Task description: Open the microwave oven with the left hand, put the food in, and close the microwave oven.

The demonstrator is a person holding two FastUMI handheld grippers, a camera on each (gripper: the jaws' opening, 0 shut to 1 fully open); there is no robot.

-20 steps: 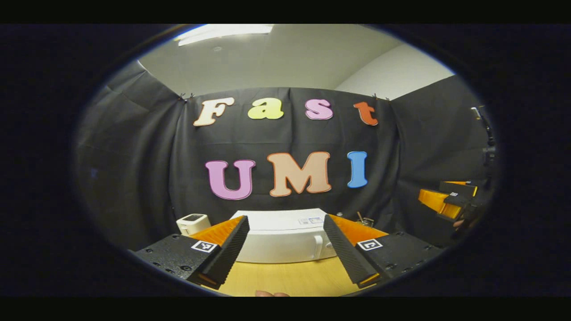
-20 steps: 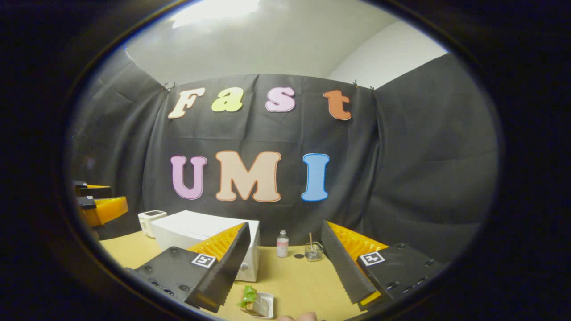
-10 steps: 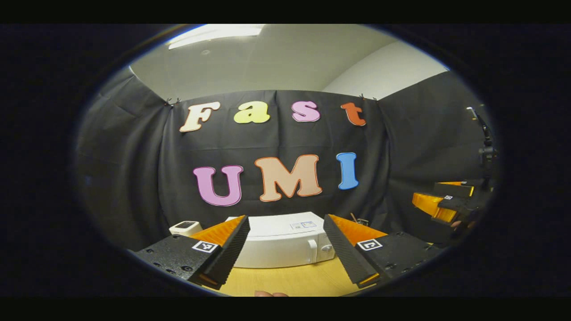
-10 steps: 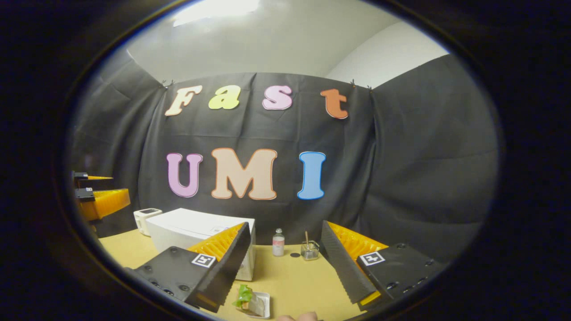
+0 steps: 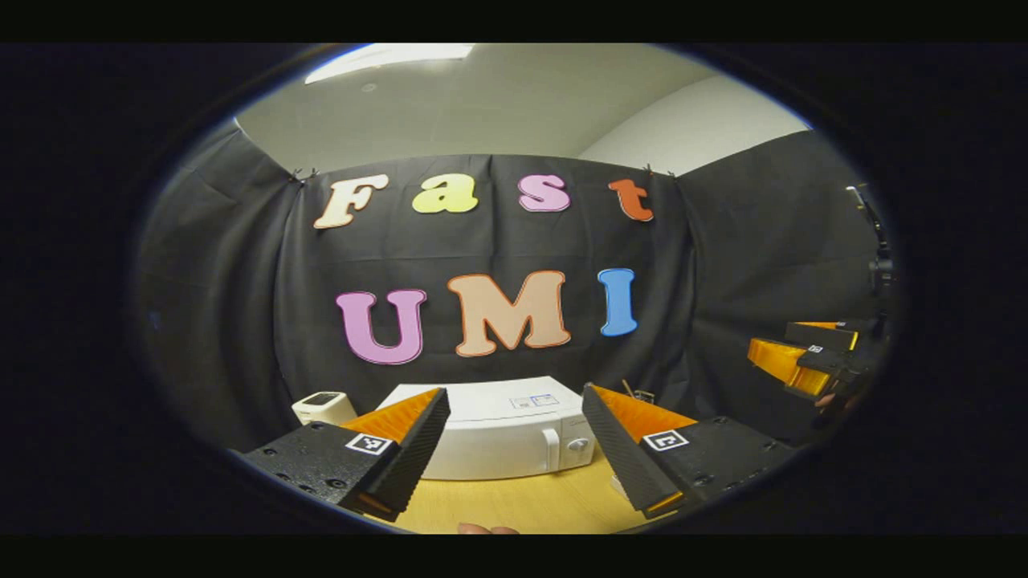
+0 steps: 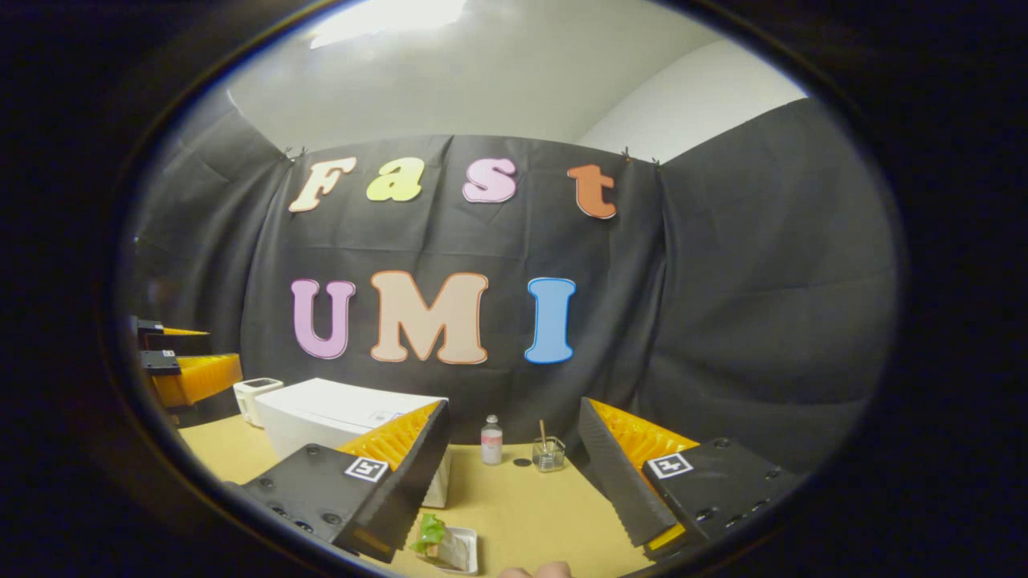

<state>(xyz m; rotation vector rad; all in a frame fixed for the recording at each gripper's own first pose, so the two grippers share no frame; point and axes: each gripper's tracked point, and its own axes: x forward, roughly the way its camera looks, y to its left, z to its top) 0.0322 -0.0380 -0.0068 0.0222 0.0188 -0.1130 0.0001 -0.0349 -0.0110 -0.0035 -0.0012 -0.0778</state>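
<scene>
1. White microwave oven (image 5: 498,437): shut, on the table (image 6: 522,506), straight ahead.
2. Left gripper (image 5: 514,449): fingers spread, empty, short of the door handle (image 5: 551,449); could overshoot and nudge the oven.
3. Right gripper (image 6: 514,474): spread, empty, above the food (image 6: 443,547).

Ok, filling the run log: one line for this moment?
microwave shut | left gripper open, facing it | right gripper open | food tray on table

Right gripper (image 6: 514,466): jaws wide apart
Food (image 6: 444,547): white tray, 6 o'clock, on bench (image 6: 522,506)
Microwave (image 6: 337,417): 8 o'clock, door closed
</scene>
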